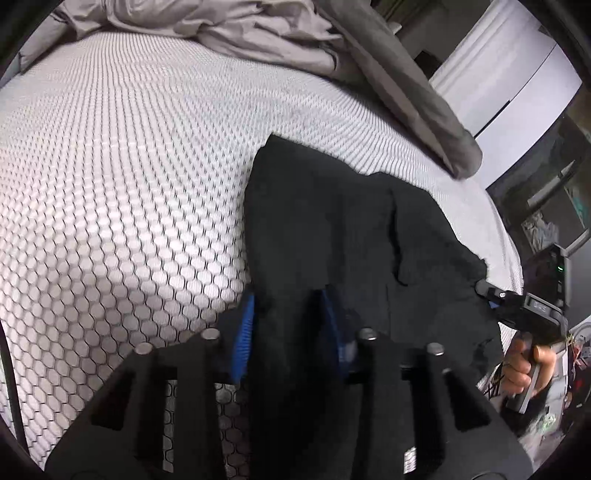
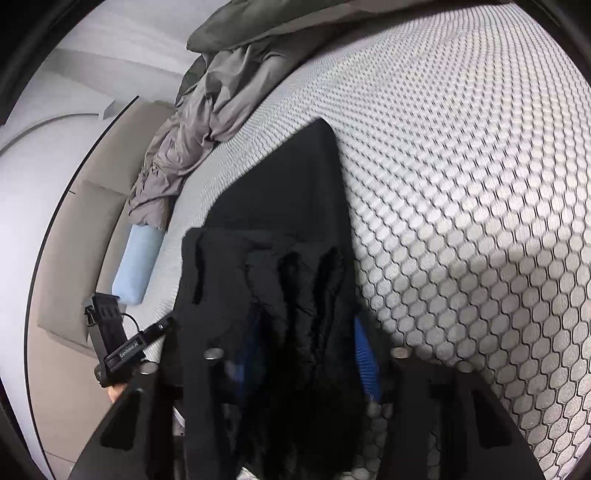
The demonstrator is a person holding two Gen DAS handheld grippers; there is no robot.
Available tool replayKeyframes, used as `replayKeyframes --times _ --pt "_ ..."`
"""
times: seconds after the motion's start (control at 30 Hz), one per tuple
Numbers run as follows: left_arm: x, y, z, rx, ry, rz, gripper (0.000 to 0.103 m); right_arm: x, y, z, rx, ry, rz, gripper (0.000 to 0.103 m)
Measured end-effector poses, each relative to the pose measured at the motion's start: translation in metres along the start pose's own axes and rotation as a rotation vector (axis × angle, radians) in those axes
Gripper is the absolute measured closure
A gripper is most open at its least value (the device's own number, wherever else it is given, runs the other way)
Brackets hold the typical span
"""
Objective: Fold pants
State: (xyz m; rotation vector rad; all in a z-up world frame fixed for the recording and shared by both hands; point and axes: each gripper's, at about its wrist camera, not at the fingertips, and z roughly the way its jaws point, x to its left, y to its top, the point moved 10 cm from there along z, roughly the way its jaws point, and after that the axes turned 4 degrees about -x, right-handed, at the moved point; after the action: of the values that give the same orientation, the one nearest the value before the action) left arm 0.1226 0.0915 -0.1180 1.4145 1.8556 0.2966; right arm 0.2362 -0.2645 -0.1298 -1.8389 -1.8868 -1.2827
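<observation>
Black pants (image 1: 332,229) laid on white bed cover with honeycomb print (image 1: 122,177), near bed edge. Near end of pants bunched up and lifted. Left gripper (image 1: 288,325) closed narrow on pants cloth, cloth pinched between blue pads (image 1: 243,332). Right gripper (image 2: 303,354) closed narrow too, thick fold of pants (image 2: 273,206) squeezed between pads. Grey blanket (image 1: 258,33) heaped at far side of bed.

One pair of black fabric pants (image 1: 343,221); one crumpled grey duvet (image 1: 229,29); one white honeycomb-patterned mattress (image 1: 110,184); one pale-blue cylindrical bolster (image 2: 136,264).
</observation>
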Motion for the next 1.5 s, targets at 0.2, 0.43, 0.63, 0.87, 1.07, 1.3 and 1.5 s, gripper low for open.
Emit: replayKeyframes --times 0.2,0.43,0.63,0.87,1.07,1.3,1.5 --pt "-0.007 -0.004 0.01 -0.015 0.088 0.076 0.067 -0.015 -0.003 0.007 0.003 -0.136 -0.083 0.069" --pt "-0.026 -0.004 -0.026 -0.113 0.123 0.157 0.062 -0.006 -0.001 -0.029 -0.097 -0.174 -0.165 0.048" --pt "-0.056 -0.011 -0.055 -0.201 0.176 0.279 0.024 0.036 -0.013 -0.062 -0.169 -0.141 -0.318 0.018" --pt "-0.078 -0.016 -0.082 -0.284 0.174 0.316 0.001 0.086 -0.006 -0.071 -0.263 -0.113 -0.362 0.0" --pt "-0.071 -0.029 -0.088 -0.299 0.186 0.289 0.001 0.088 -0.022 -0.066 -0.28 -0.157 -0.376 0.0" --pt "-0.063 -0.032 -0.079 -0.302 0.182 0.284 0.001 0.071 -0.035 -0.065 -0.349 -0.17 -0.399 0.0" --pt "-0.071 -0.033 -0.073 -0.31 0.161 0.322 0.001 0.078 -0.039 -0.067 -0.394 -0.201 -0.479 0.0"
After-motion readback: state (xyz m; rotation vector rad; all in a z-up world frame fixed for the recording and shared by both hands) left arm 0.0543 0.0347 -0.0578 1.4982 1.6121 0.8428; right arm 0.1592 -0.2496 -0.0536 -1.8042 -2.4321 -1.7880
